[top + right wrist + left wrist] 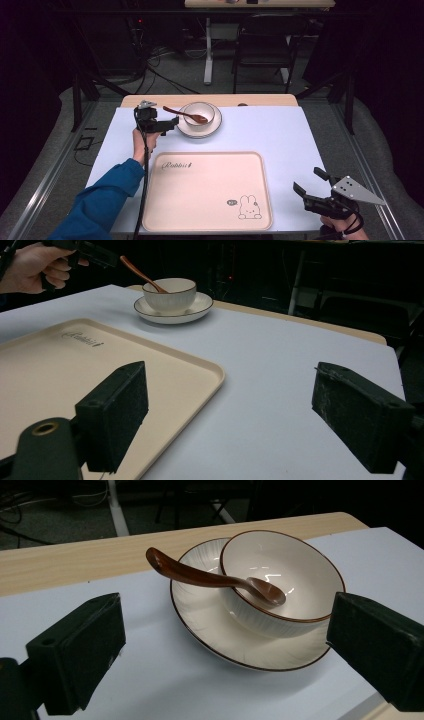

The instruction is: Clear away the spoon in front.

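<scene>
Left gripper: jaws spread wide, holding nothing; held near the far left of the tabletop, just left of the plate, pointed at the crockery. In the left gripper view the spoon handle lies between the jaws' lines and beyond their tips, untouched.

Right gripper: jaws parted, empty; parked at the near right corner of the tabletop, just off the tray's right edge, well apart from the crockery.

Spoon: dark brown, glossy; bowl end resting inside the white bowl, handle leaning over the rim and rising toward the far left edge of the tabletop.

Bowl: white with a thin brown rim, seated on the plate, which is white with a matching rim; both near the middle of the far edge.

Tray: pale beige, bare; fills the near centre of the tabletop, whose cover is light lilac.

Handling note (judgement): the likely step is taking the spoon by its handle. Best closed on the raised free end, clear of the bowl rim, jaws square across the handle, then lifted straight up so the bowl is not dragged or tipped.

Markings: tray top left carries script reading roughly "Rabbit"; lower right shows a rabbit drawing with a small speech bubble, text too small to read.
</scene>
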Motion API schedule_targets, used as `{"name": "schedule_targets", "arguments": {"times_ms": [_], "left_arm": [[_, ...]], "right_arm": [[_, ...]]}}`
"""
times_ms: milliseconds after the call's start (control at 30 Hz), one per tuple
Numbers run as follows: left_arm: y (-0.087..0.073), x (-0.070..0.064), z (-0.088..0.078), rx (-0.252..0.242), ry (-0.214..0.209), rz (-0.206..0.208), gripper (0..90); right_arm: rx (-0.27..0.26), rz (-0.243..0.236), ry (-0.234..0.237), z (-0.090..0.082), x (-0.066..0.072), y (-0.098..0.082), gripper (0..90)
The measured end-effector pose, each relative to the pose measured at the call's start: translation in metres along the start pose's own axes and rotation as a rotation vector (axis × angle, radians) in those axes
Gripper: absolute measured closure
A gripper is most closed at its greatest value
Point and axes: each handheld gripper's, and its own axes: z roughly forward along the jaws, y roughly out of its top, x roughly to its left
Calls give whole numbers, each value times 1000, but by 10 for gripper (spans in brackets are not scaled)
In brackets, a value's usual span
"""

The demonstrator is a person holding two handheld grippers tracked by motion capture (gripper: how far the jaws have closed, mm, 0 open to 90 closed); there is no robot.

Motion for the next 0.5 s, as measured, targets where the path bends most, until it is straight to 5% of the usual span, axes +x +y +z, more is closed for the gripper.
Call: {"name": "schedule_targets", "arguments": {"times_ms": [500], "left_arm": [[5,4,21,-20,40,-38,232]], "right_arm": [[2,5,-1,0,0,0,140]]}}
